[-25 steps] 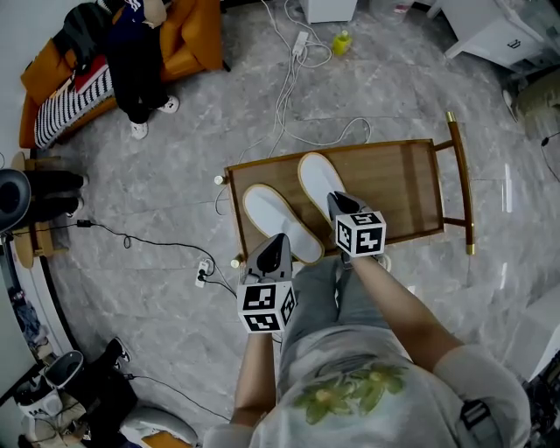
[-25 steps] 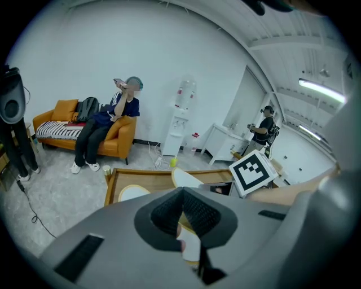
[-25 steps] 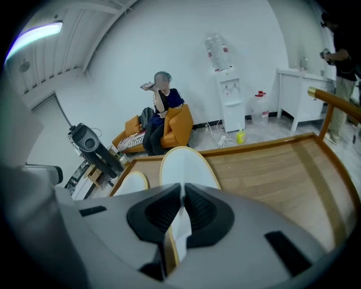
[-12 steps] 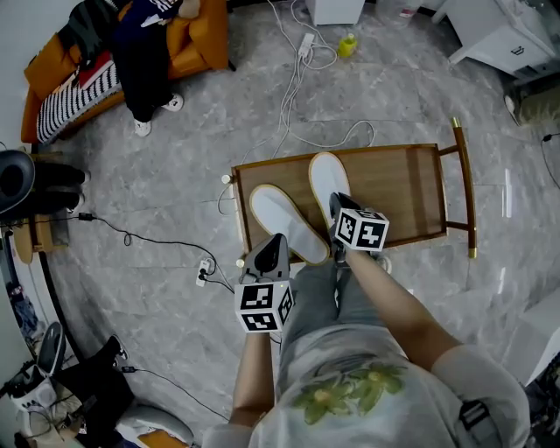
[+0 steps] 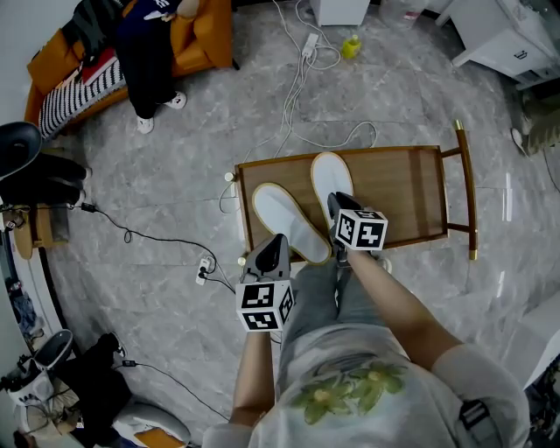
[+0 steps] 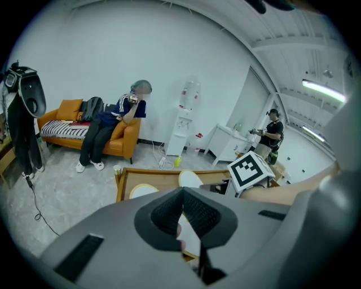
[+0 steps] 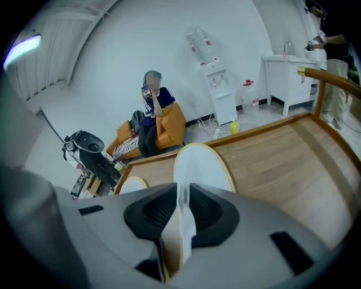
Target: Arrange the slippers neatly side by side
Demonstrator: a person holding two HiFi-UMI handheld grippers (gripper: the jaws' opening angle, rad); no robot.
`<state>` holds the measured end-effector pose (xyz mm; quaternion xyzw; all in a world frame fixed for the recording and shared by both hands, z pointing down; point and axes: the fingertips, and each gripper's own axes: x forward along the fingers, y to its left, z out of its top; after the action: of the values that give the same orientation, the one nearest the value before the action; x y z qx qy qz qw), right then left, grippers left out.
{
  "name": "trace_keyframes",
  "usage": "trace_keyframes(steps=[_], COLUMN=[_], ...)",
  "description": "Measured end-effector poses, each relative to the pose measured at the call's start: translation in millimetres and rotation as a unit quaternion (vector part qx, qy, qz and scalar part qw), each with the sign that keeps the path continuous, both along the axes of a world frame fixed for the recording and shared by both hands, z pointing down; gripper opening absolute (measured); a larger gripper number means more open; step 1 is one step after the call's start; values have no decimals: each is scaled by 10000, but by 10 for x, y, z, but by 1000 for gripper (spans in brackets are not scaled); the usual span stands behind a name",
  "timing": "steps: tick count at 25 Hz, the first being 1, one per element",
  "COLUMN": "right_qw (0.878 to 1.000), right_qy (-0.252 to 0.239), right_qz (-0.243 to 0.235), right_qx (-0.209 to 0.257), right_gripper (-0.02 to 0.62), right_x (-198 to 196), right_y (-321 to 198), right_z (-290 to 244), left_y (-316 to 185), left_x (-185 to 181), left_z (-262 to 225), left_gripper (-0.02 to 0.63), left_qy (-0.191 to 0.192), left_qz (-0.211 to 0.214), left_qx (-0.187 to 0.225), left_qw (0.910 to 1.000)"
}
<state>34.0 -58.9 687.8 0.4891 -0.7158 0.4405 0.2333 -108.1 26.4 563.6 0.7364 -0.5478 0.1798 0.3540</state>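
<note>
Two white slippers lie on a low wooden table (image 5: 402,192). The left slipper (image 5: 289,223) slants with its toe to the far left, while the right slipper (image 5: 331,175) points straight away. My right gripper (image 5: 334,199) is at the right slipper's heel. In the right gripper view the heel edge (image 7: 183,217) fills the narrow gap of that gripper (image 7: 183,189), whose jaws have just been opening. My left gripper (image 5: 277,238) hovers by the left slipper's heel. In its own view this gripper (image 6: 181,195) has its pads together, with white slipper showing behind them.
The table has raised wooden rails (image 5: 466,188) and ends close to my legs. White cables (image 5: 297,79) and a yellow bottle (image 5: 351,45) lie on the grey floor beyond. A person sits on an orange sofa (image 5: 201,35) at far left. White cabinets (image 5: 499,26) stand far right.
The right gripper's marker cube has rolled slightly. Both slippers lie as they did on the table, and the left gripper has stayed in place.
</note>
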Motion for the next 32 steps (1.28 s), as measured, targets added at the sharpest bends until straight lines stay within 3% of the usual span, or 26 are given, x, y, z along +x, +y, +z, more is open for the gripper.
trace_keyframes(steps=[5,9,12,23,32], right_qw=[9965,9838,9728,9517,9357], right_qy=[101,38,-13,-212,-28], right_qz=[-474,-1106,-1648,-2728,-3409], right_qx=[682,1408,1627,1396,909], right_gripper=[135,138,138,190,214], right_x=[-60,-242,-426,-881,-1291], right_y=[-69,-64,27,386,434], right_z=[-284,-620,-749,-787,-515], left_y=[6,12,12,73,146], left_x=[-13,-9,-13,-59,-279], left_z=[-12,-48,-64,-135,-147], left_gripper=[15,15,15,15,15], left_qy=[-2,-9,-16,12,6], left_qz=[-31,-65,-85,-250,-510], left_qx=[20,50,62,102,103], left_qw=[10000,10000,9999,9996,9986])
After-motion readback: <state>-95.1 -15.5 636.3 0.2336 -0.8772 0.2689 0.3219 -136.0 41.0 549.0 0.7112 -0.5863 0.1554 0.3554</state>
